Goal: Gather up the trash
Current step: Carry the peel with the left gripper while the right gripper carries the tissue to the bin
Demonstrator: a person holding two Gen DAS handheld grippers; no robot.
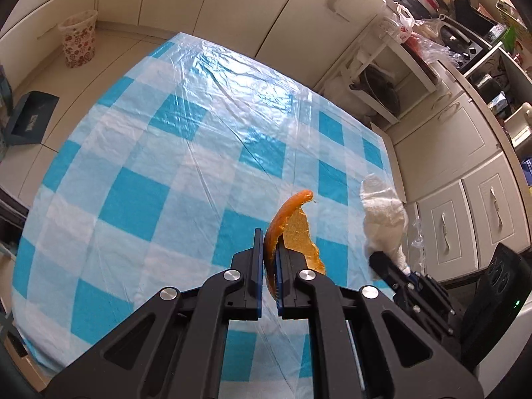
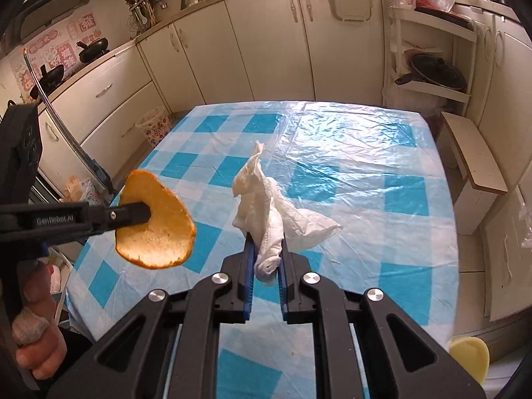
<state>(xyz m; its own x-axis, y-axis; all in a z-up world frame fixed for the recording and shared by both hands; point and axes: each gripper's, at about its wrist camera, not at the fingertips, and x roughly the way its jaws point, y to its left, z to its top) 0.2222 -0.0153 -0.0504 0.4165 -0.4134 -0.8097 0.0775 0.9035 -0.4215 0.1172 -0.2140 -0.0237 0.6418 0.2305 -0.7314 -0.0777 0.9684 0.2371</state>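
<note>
Left wrist view shows us a table covered with a blue and white checked cloth under a clear plastic sheet. Around it we see cream kitchen cabinets, a flowered waste bin on the floor beyond the far left corner of the table, and an open shelf with a dark pan past the far right corner. In the right wrist view, pans stand on a stove at the left, under pink stickers on the wall whose writing we cannot read.

On the side of the left gripper we read "GenRobot.AI". Its jaws are closed on an orange peel, which hangs in the air above the near part of the table. The right gripper clamps a crumpled white paper towel, also lifted above the cloth. A hand holds the left tool.
</note>
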